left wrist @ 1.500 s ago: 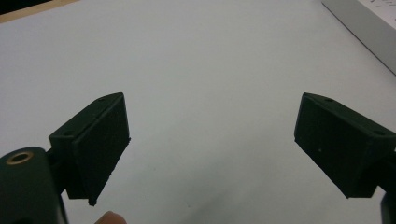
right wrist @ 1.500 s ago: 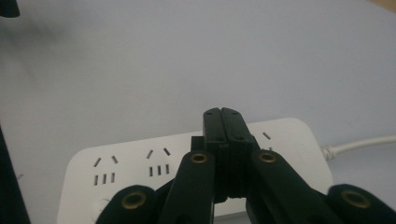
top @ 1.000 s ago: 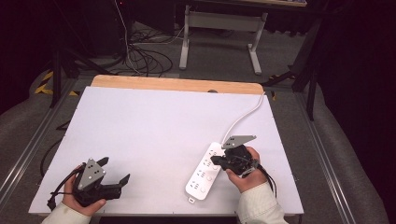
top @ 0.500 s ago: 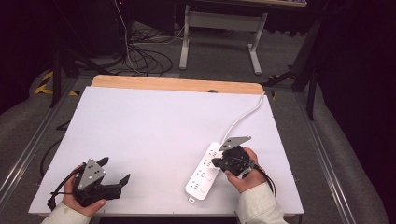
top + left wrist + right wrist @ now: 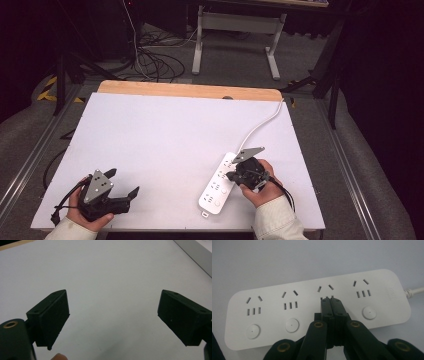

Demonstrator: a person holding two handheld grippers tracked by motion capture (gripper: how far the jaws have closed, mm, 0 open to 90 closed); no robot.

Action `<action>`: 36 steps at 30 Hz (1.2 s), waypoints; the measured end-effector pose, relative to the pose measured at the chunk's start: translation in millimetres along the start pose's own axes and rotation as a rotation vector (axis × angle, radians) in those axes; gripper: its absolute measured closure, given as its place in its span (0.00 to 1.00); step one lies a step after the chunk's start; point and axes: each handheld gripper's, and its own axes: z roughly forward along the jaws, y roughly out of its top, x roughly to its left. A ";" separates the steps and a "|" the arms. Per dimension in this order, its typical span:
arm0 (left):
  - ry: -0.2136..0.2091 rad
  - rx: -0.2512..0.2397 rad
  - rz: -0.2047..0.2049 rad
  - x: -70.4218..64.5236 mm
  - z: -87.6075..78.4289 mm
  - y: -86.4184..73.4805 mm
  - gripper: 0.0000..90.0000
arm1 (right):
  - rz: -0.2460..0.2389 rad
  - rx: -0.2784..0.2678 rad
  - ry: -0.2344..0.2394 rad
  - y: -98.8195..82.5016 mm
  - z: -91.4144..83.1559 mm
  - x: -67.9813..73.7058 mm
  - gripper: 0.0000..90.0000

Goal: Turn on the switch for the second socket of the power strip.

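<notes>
A white power strip (image 5: 219, 183) lies on the white table (image 5: 160, 145) at the front right, its white cable (image 5: 260, 125) running to the far edge. In the right gripper view the power strip (image 5: 287, 307) shows several socket groups, each with a round button (image 5: 369, 312) below it. My right gripper (image 5: 330, 300) is shut, jaws pressed together with nothing between them, its tips over the strip's third socket group. From above, the right gripper (image 5: 231, 175) sits at the strip's right side. My left gripper (image 5: 124, 184) rests at the front left, open, jaws wide apart over bare table (image 5: 110, 302).
A wooden strip (image 5: 190, 91) borders the table's far edge. Beyond it are floor cables (image 5: 150, 60) and a white table frame (image 5: 235, 30). A corner of the power strip (image 5: 197, 252) shows at the top right of the left gripper view.
The right gripper has edged slightly along the power strip. The left gripper has not visibly moved.
</notes>
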 end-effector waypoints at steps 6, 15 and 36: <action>-0.001 0.004 -0.002 -0.1 0.4 -0.1 0.12 | -0.003 0.005 -0.005 -0.2 1.1 0.7 1.00; 0.002 0.004 -0.001 0.1 0.1 -0.1 0.12 | -0.009 0.014 -0.023 -0.6 3.1 1.7 1.00; 0.002 0.003 -0.001 -0.4 -0.2 -0.1 0.12 | -0.007 -0.007 -0.024 -4.5 3.6 2.9 1.00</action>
